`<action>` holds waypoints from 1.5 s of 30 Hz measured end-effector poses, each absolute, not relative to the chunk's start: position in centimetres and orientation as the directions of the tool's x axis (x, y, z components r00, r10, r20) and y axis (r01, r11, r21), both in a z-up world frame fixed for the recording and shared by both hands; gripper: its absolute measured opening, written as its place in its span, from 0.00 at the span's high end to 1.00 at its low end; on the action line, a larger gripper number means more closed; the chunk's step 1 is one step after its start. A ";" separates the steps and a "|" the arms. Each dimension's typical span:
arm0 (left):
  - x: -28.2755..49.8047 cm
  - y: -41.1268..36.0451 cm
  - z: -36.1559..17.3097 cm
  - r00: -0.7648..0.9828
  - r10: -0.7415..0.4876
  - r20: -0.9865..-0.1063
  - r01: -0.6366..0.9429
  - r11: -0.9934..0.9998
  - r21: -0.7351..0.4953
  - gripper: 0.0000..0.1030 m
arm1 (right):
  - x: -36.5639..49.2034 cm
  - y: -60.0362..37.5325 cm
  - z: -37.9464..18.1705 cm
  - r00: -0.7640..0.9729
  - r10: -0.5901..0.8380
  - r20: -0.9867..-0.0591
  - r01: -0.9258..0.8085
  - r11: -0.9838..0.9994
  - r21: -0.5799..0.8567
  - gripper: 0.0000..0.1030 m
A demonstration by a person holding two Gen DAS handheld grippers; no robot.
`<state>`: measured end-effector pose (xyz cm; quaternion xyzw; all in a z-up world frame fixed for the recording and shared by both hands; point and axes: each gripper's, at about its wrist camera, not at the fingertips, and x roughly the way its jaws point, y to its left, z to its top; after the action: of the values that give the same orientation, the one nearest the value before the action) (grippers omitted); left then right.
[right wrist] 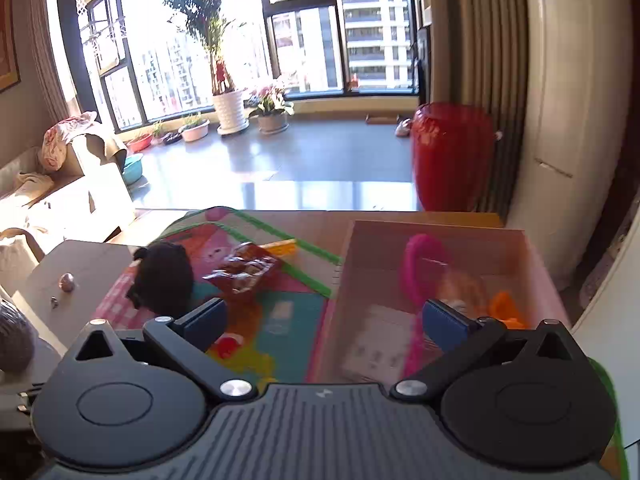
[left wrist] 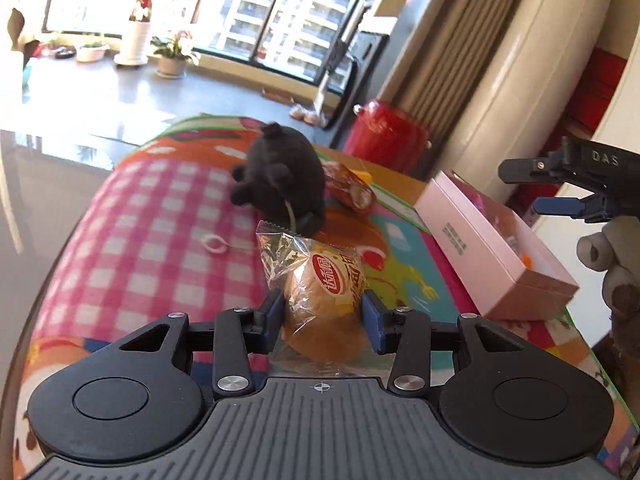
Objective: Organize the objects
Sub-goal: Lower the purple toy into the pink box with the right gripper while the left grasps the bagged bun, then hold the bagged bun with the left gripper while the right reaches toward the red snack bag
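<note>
The left gripper (left wrist: 324, 316) has its blue pads against both sides of a wrapped bread roll (left wrist: 320, 300), so it is clamped on it, with the roll carried above the bright patterned cloth (left wrist: 168, 216) on the table. The right gripper (right wrist: 324, 320) has its jaws spread wide with nothing between them, and it hangs over the near wall of the pink box (left wrist: 492, 256), which sits at the cloth's right edge and looks like the place where things are meant to go. The main risk, as I judge it, is the slick plastic wrapper: the pads grip film as much as bread, so the roll could slide or twist out on the way to the box, and a harder squeeze would crush it. The two grippers are also near each other by the box, so the left one swinging across could knock the right one or catch the box wall and shove it toward the table edge. The count on the cloth: one bread roll in the grip, one black plush toy (left wrist: 280, 172), and one red wrapped snack (left wrist: 350, 190) just beside the toy. Inside the box I can make out one pink ring (right wrist: 420, 264) and some orange pieces, too blurred to count.
</note>
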<state>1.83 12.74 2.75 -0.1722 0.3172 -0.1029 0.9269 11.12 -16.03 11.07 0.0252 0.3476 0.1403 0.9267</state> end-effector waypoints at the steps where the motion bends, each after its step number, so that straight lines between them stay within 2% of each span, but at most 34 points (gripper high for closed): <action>1: 1.8 13.7 2.6 0.790 -0.295 -0.537 0.065 0.912 -0.405 0.55 | 12.5 -14.2 11.2 0.706 0.278 -0.651 -0.254 0.958 0.134 0.00; 5: 1.5 15.3 0.7 0.802 -0.333 -0.495 0.069 0.876 -0.477 0.55 | 18.1 -7.9 9.8 0.652 0.235 -0.721 -0.259 0.963 0.080 0.00; 9: 0.8 15.6 0.1 0.823 -0.351 -0.447 0.098 0.863 -0.496 0.55 | 23.4 -3.8 6.7 0.597 0.196 -0.778 -0.245 0.968 0.055 0.00; 13: 1.1 15.9 -0.1 0.821 -0.366 -0.438 0.096 0.846 -0.525 0.55 | 27.8 -2.6 3.4 0.572 0.130 -0.810 -0.141 0.988 0.059 0.00; 14: 1.0 15.9 -0.2 0.821 -0.369 -0.436 0.096 0.841 -0.532 0.55 | 28.6 -2.7 2.8 0.562 0.128 -0.817 -0.113 0.991 0.078 0.04; 16: 1.1 16.0 -0.4 0.820 -0.375 -0.432 0.094 0.833 -0.545 0.55 | 29.5 -3.0 1.9 0.521 0.146 -0.841 -0.085 0.989 0.118 0.24; 18: 1.0 16.4 -0.5 0.819 -0.385 -0.426 0.092 0.820 -0.565 0.55 | 29.0 -2.8 2.0 0.527 0.136 -0.839 -0.103 0.990 0.096 0.42; 19: 1.0 16.6 -0.6 0.818 -0.391 -0.421 0.089 0.810 -0.579 0.55 | 28.5 -2.6 2.1 0.526 0.131 -0.841 -0.131 0.989 0.072 0.44; 21: 1.0 17.1 -0.8 0.823 -0.390 -0.414 0.074 0.795 -0.602 0.55 | 27.2 -2.5 2.6 0.508 0.132 -0.851 -0.193 0.980 0.037 0.57; 26: 0.9 17.2 -0.8 0.825 -0.386 -0.413 0.064 0.791 -0.609 0.55 | 20.8 -2.8 3.0 0.436 0.162 -0.885 -0.345 0.939 0.002 0.63; 31: 1.0 17.1 -0.9 0.824 -0.385 -0.416 0.064 0.793 -0.606 0.55 | 13.8 -3.2 3.5 0.373 0.209 -0.904 -0.481 0.877 0.004 0.63; 34: 1.0 17.1 -0.9 0.824 -0.385 -0.416 0.063 0.791 -0.608 0.55 | 12.2 -3.7 4.7 0.370 0.233 -0.899 -0.502 0.865 0.018 0.56; 35: 1.0 17.1 -0.9 0.824 -0.385 -0.416 0.063 0.792 -0.608 0.55 | 11.9 -3.8 5.4 0.394 0.243 -0.887 -0.499 0.866 0.016 0.47; 36: 1.0 17.1 -0.9 0.825 -0.383 -0.415 0.063 0.793 -0.606 0.55 | 12.0 -4.0 6.0 0.426 0.252 -0.869 -0.497 0.868 0.008 0.31; 38: 0.9 17.0 -0.8 0.829 -0.377 -0.414 0.064 0.799 -0.598 0.55 | 12.3 -4.3 7.4 0.487 0.273 -0.830 -0.487 0.874 0.002 0.19; 41: 0.9 16.7 -0.3 0.827 -0.375 -0.419 0.071 0.810 -0.583 0.55 | 14.7 -4.0 8.7 0.500 0.341 -0.796 -0.451 0.887 0.097 0.16; 44: 0.5 16.4 0.2 0.811 -0.383 -0.442 0.068 0.813 -0.578 0.55 | 17.7 -1.5 8.7 0.492 0.429 -0.758 -0.444 0.872 0.204 0.01; 45: 0.4 16.3 0.4 0.803 -0.385 -0.455 0.067 0.816 -0.574 0.55 | 18.5 -0.4 8.3 0.496 0.429 -0.755 -0.438 0.874 0.209 0.00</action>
<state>0.36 16.31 0.36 -0.2763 0.2880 -0.1244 0.9084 18.53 -0.39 8.34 -0.0055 0.4348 0.2507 0.8649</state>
